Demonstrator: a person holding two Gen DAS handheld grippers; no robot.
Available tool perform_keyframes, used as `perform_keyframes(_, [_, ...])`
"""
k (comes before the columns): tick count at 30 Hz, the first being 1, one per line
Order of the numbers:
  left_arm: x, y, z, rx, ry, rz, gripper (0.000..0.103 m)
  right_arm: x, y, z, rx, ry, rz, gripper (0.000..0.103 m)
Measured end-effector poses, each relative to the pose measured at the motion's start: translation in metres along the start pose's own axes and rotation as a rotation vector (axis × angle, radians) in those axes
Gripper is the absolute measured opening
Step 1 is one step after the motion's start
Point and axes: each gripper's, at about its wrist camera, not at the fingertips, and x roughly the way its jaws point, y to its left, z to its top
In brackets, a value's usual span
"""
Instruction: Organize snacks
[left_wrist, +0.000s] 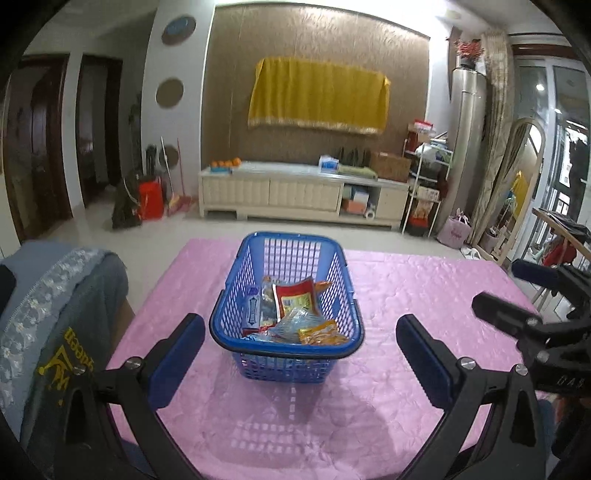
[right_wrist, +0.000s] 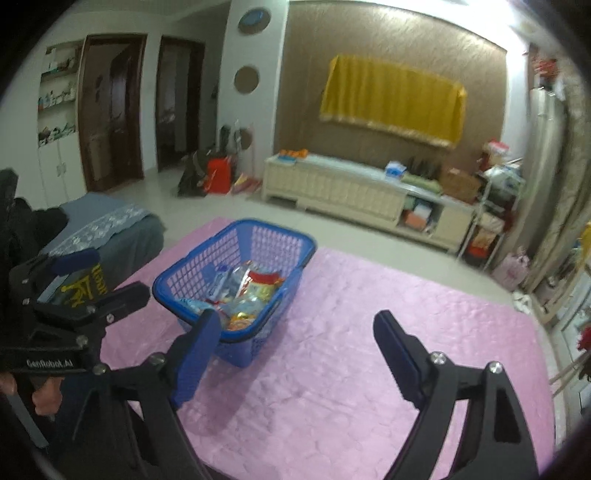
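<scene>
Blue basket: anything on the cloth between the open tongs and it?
Nothing visible. The blue basket stands on the pink cloth with bare cloth between it and the left tongs. The right tongs are open too, nothing between them; one finger overlaps the basket's near rim in view.

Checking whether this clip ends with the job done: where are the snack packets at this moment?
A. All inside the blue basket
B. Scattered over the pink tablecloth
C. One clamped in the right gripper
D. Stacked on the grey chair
A: the snack packets lie inside the blue basket, the pink tablecloth around it is bare, and the left gripper and right gripper are open and hold nothing.
</scene>
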Motion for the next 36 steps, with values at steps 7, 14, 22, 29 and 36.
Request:
perform_keyframes(7, [-0.044, -0.017, -0.003, 0.022, -0.125, 0.01, 0.103, -0.055, 0.007, -0.015, 0.005, -0.153, -0.128, 0.103])
perform_keyframes(14, [-0.067, -0.026, -0.007, 0.037, -0.153, 0.009, 0.103, -0.071, -0.004, -0.024, 0.103, -0.171, -0.109, 0.103])
perform_keyframes(22, [-0.071, -0.025, -0.011, 0.032, -0.159, 0.0, 0.103, -0.077, -0.004, -0.026, 0.115, -0.167, -0.096, 0.103])
perform_keyframes(29, [-0.074, -0.026, -0.013, 0.043, -0.169, 0.0, 0.103, -0.083, -0.003, -0.032, 0.125, -0.173, -0.082, 0.103])
perform_keyframes(36, [-0.074, -0.029, -0.015, 0.051, -0.167, -0.008, 0.103, -0.084, -0.002, -0.033, 0.126, -0.162, -0.079, 0.103])
